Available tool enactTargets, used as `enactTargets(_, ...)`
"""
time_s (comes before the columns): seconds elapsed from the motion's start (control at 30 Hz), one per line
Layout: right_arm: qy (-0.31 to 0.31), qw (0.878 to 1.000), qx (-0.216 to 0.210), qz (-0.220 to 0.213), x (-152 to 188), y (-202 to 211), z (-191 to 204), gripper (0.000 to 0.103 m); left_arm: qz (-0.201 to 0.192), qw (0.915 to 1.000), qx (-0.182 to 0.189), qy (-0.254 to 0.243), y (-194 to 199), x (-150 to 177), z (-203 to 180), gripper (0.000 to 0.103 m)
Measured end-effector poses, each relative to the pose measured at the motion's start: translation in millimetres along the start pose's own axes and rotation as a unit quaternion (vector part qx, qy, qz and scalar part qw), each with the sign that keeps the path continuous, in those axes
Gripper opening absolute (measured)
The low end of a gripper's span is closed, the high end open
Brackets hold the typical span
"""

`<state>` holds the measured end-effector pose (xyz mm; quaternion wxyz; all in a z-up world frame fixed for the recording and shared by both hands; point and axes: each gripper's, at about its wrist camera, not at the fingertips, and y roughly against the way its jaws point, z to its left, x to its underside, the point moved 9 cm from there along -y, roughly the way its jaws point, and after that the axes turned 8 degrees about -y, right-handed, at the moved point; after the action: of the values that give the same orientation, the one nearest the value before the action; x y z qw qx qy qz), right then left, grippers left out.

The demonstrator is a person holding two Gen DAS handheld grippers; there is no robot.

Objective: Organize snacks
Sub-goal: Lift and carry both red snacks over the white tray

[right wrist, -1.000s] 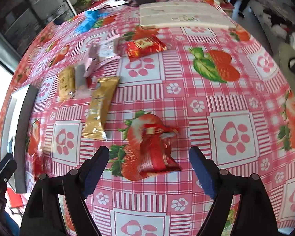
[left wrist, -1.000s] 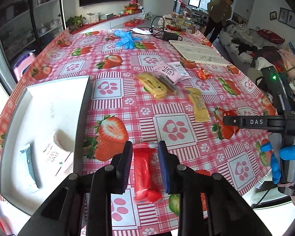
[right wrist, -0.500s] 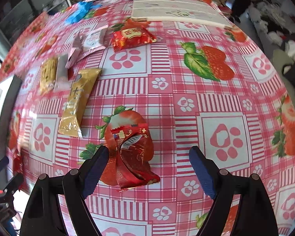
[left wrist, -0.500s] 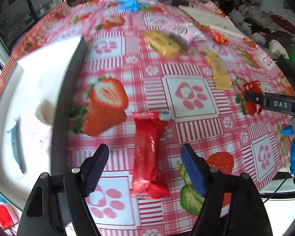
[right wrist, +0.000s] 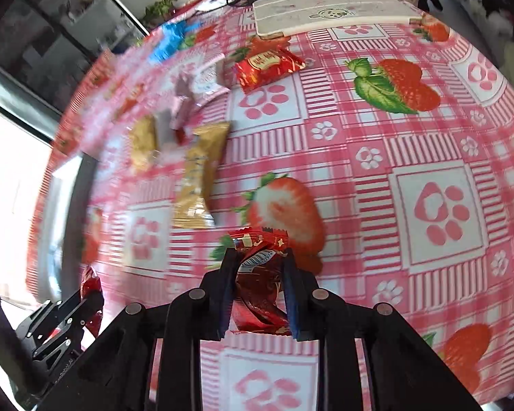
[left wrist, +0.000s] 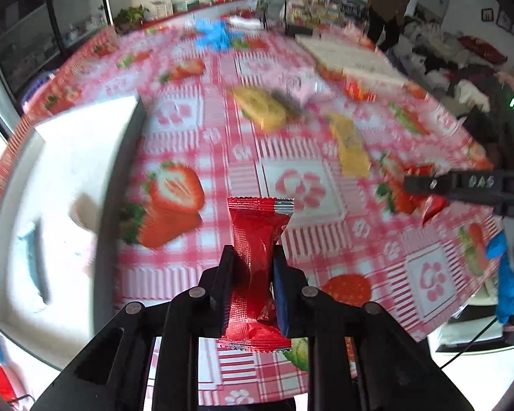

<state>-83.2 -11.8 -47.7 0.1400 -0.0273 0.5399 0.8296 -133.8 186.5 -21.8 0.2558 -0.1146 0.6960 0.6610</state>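
Note:
A red snack bar [left wrist: 257,226] stands pinched at its middle between the pads of my left gripper [left wrist: 255,257], whose jaws are closing on it above the strawberry tablecloth. In the right wrist view, a crumpled red foil packet [right wrist: 260,284] sits between the pads of my right gripper [right wrist: 259,257], whose jaws are closing and squeezing it. The white tray [left wrist: 68,157] lies to the left of the left gripper and holds a blue packet and a white packet.
A gold bar [right wrist: 200,178], a yellow packet [left wrist: 260,109], a pink packet [left wrist: 300,89] and a red packet [right wrist: 267,68] lie mid-table. A white board [right wrist: 332,17] and blue gloves [left wrist: 216,34] sit farther back. A person [left wrist: 390,0] stands beyond the table.
Half a second ago both grippers stood wide open over their packets. Now each has shut on its packet. The left one had held the bar, let it go, then gripped it again.

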Motion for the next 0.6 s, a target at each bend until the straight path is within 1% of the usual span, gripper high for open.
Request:
enactTargets(0.13, 0.009, 0.999, -0.029, -0.008, -2, 17, 25, 0.026, -0.041, 0.9991, 0.005, 0.009, 42, -23, 20, 0.023)
enactTargets(0.23, 0.038, 0.998, -0.042, -0.016, -1, 27, 58, 0.027, -0.064, 0.9977, -0.002, 0.023, 72, -39, 50, 0.023)
enactTargets(0.33, 0.067, 0.995, -0.067, -0.013, 7, 32, 101, 0.027, -0.076, 0.9961, -0.018, 0.041, 95, -44, 89, 0.023)
enactTargets(0.37, 0.079, 0.994, -0.075, -0.010, 10, 32, 117, 0.027, -0.079, 0.9955, -0.029, 0.044, 99, -43, 101, 0.023)
enactTargets(0.47, 0.117, 0.989, -0.093, 0.002, 19, 25, 168, 0.027, -0.077, 0.9922, -0.079, 0.058, 106, -32, 143, 0.023)
enactTargets(0.6, 0.152, 0.981, -0.119, 0.027, 34, 4, 236, 0.027, -0.057, 0.9891, -0.087, 0.104, 91, -4, 180, 0.023)
